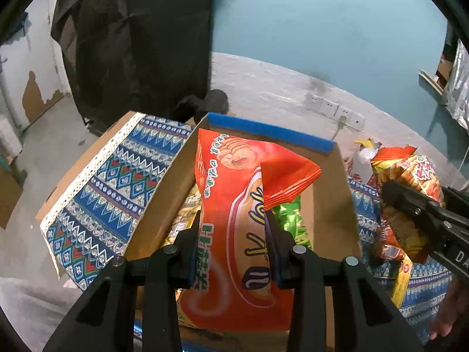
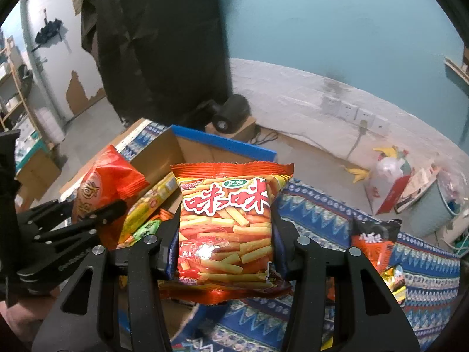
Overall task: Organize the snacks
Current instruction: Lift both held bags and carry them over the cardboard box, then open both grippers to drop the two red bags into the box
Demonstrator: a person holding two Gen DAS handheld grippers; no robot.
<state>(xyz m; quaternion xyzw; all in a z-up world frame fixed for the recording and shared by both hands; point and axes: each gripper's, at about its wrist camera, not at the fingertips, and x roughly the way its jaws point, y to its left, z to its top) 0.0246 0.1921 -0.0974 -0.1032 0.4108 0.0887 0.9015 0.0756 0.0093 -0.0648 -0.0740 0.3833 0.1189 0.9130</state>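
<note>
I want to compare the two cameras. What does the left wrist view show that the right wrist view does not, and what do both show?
Only the left wrist view shows the left hand-held gripper from behind, shut on the orange chip bag over the cardboard box.

Only the right wrist view shows the black snack packet lying on the patterned cloth, and the front print of the fries snack bag clamped in the right hand-held gripper.

Both show the box with its blue edge, the two held bags, the cloth and the wall sockets.
</note>
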